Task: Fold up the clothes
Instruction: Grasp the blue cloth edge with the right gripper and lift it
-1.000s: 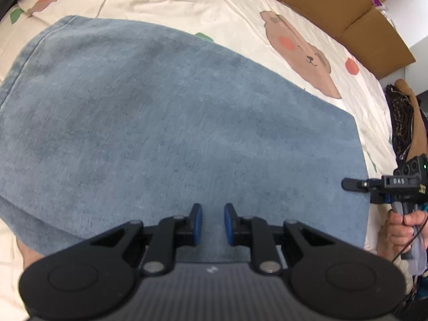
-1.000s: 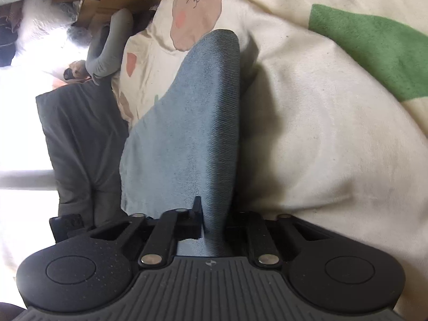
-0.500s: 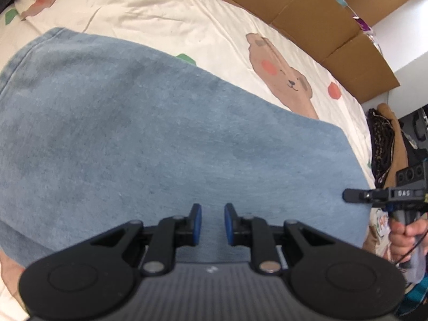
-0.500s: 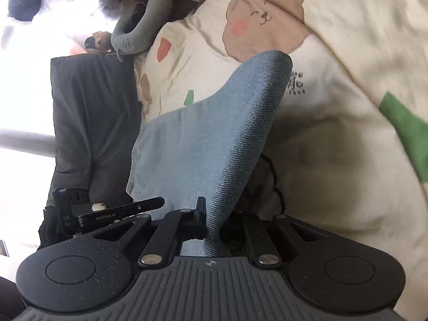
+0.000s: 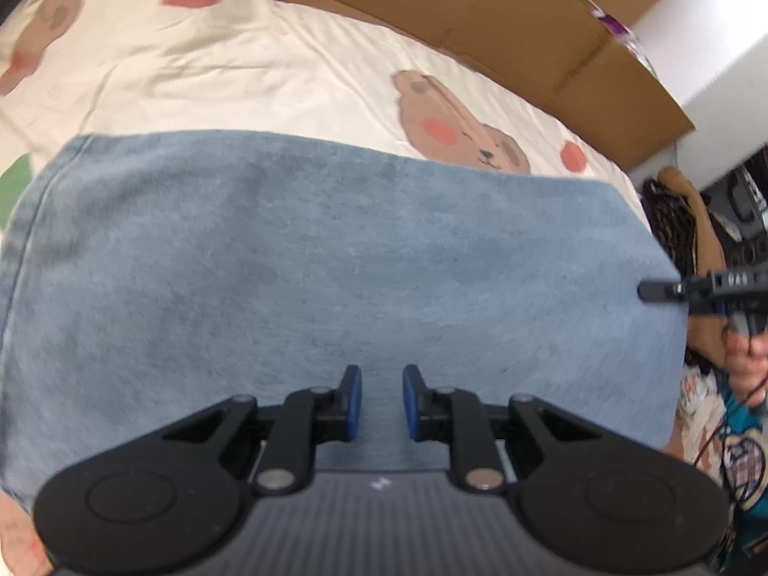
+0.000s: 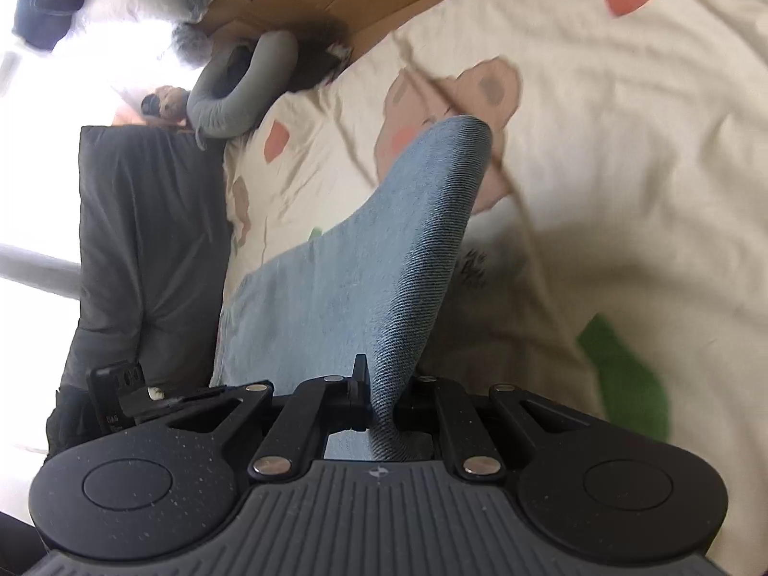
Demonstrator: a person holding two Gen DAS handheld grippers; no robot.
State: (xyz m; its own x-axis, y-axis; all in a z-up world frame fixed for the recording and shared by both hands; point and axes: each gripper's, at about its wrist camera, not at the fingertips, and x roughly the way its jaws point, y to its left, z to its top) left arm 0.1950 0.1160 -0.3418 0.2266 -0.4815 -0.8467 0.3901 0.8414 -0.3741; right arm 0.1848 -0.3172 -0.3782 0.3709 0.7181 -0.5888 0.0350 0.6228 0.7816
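I'm seeing one blue denim garment [image 5: 336, 259] lying on bear-print bedsheet [image 5: 269, 67]. Right gripper [image 6: 384, 393] clamping its lifted edge; left gripper [image 5: 380, 401] hovering above it, narrowly parted, gripping nothing.

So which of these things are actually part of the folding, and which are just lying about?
Part of the job:
- blue denim garment
- right gripper, fingers shut on the garment's edge
- left gripper, over the garment

Just lying about:
- bear-print sheet
- cardboard boxes
- grey neck pillow
- dark grey cloth

Matt blue denim cloth [image 5: 336, 259], soft printed cotton sheet [image 5: 297, 81], brown cardboard [image 5: 480, 14]
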